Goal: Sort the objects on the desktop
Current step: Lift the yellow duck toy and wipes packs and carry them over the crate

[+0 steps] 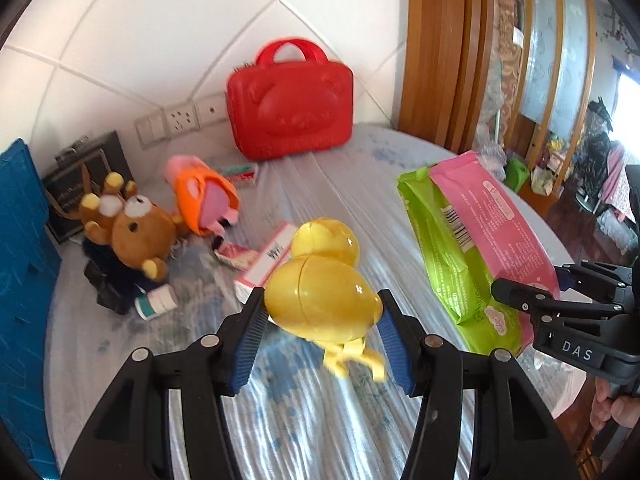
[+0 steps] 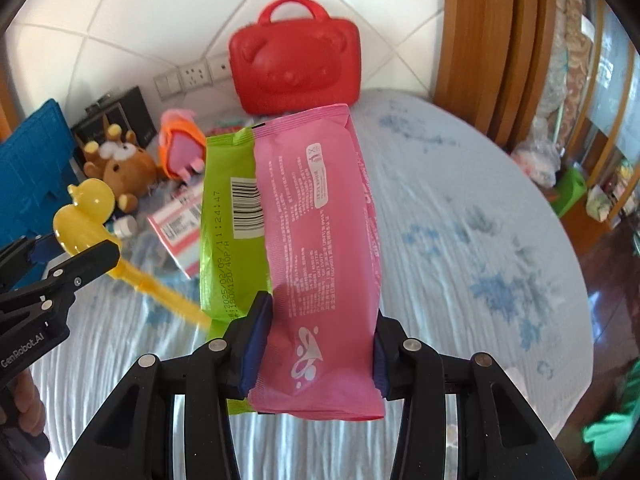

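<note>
My left gripper [image 1: 320,322] is shut on a yellow plastic duck toy [image 1: 320,296], held above the table with its yellow stick hanging below. The duck [image 2: 84,216] and the left gripper [image 2: 68,250] also show at the left of the right wrist view. My right gripper [image 2: 318,350] is shut on a pink and green wipes pack [image 2: 316,232], held lengthwise above the table. The pack [image 1: 476,240] and the right gripper [image 1: 524,294] show at the right of the left wrist view.
A red bear-faced case [image 1: 290,104] stands against the back wall. A brown bear plush [image 1: 128,228], an orange and pink toy [image 1: 204,196], a pink-white box [image 1: 266,258] and a small bottle [image 1: 156,302] lie at the left. A blue crate [image 1: 20,260] is at the far left. The table's cloth [image 2: 460,220] ends at the right edge.
</note>
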A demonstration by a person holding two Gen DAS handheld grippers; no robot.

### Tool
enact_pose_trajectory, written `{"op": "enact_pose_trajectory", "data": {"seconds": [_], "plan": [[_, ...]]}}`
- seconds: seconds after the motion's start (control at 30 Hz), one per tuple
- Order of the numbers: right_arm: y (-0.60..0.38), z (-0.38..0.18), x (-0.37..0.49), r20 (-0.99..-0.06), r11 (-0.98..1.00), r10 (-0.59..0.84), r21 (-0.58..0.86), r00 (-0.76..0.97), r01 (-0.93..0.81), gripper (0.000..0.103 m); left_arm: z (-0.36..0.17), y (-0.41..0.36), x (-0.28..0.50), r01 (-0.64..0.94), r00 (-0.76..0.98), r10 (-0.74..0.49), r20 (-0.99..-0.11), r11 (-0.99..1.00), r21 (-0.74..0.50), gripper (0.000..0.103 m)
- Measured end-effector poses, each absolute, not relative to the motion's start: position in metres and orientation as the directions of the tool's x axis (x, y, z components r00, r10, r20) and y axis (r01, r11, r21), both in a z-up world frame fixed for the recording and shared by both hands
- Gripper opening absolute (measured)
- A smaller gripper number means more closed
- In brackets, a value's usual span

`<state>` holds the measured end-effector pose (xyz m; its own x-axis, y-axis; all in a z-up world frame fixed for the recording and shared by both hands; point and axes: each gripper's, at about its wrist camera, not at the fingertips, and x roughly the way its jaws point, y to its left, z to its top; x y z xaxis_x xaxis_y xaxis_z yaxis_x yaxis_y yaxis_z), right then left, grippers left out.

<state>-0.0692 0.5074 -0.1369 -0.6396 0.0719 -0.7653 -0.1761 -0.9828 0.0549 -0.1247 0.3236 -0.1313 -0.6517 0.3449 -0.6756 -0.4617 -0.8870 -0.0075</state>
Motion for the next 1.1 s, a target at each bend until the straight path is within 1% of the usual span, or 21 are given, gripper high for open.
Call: {"op": "enact_pose_trajectory", "data": {"seconds": [0.27, 0.53, 0.7, 0.83, 1.0, 1.1], "plan": [[0.457, -0.071, -0.075, -0.667, -0.996, 0.035, 0.038, -0.744, -0.082, 0.043, -0.060, 0.277, -0.117, -0.373, -0.788, 0.298, -0.540, -0.927, 0.032, 0.054], [0.365, 0.000, -0.096, -0.560, -0.999, -0.039, 0.008, -0.827, 0.042, 0.043, 0.014, 0.192, -0.116, -0.263, -0.889, 0.220, -0.402, -0.963, 0.055, 0.054], [0.288, 0.047, -0.111, -0.485, -0.993, -0.101, -0.005, -0.868, 0.118, 0.043, 0.059, 0.127, -0.115, -0.168, -0.936, 0.137, -0.324, -0.983, 0.068, 0.054], [0.223, 0.077, -0.126, -0.439, -0.983, -0.164, -0.001, -0.883, 0.183, 0.043, 0.094, 0.060, -0.111, -0.072, -0.966, 0.051, -0.255, -0.995, 0.073, 0.054], [0.136, 0.108, -0.138, -0.387, -0.963, -0.247, -0.006, -0.888, 0.270, 0.043, 0.130, -0.025, -0.101, 0.053, -0.982, -0.065, -0.179, -0.996, 0.068, 0.054], [0.080, 0.122, -0.142, -0.367, -0.944, -0.305, -0.007, -0.879, 0.330, 0.043, 0.146, -0.073, -0.095, 0.122, -0.980, -0.130, -0.151, -0.991, 0.062, 0.054]]}}
